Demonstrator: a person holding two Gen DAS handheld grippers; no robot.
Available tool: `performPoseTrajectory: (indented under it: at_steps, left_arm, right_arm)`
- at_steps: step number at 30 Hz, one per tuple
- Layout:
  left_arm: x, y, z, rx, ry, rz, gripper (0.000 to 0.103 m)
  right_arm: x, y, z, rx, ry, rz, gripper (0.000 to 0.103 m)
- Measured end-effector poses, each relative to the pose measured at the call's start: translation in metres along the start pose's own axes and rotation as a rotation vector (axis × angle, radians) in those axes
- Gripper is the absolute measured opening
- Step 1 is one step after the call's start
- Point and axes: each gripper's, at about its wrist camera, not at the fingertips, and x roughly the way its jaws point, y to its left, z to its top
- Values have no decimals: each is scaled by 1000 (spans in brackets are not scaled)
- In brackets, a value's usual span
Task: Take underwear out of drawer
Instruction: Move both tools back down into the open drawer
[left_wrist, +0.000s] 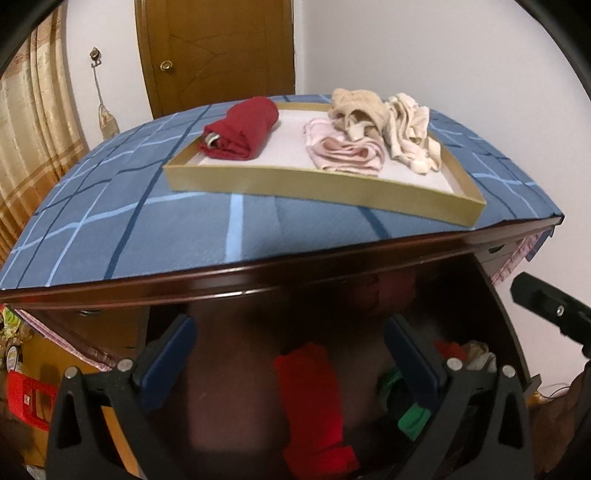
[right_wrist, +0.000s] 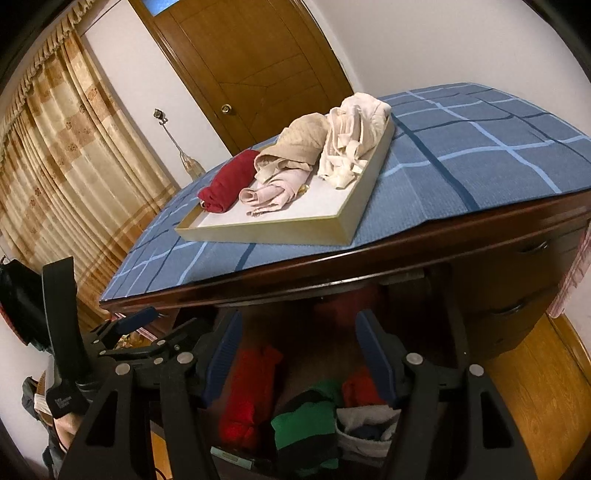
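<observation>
Two spread, empty grippers, left (left_wrist: 290, 354) and right (right_wrist: 295, 354), hang over the open drawer (right_wrist: 458, 332) of folded underwear (right_wrist: 245, 398), beneath the desk edge (left_wrist: 258, 273).

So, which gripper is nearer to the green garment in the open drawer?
Right, as far as the views show. The right gripper hovers just above the green garment; the left gripper is over the red garment, green beside its right finger.

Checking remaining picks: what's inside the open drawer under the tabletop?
The drawer holds a bright red roll, a green piece, a smaller red piece and a grey-white bundle. The back is dark, and anything underneath is covered.
</observation>
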Motion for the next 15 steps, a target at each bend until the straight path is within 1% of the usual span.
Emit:
performPoseTrajectory:
  at_steps: [3, 7, 15]
  left_arm:
    - [5, 6, -5, -8, 22, 16, 103]
    - [13, 12, -12, -18, 55, 18, 103]
    - [25, 15, -24, -1, 118, -1, 103]
  right_arm:
    - [0, -4, -3, 8, 7, -11, 66]
    - [2, -12, -5, 26, 21, -17, 66]
    - [3, -25, -12, 34, 46, -38, 66]
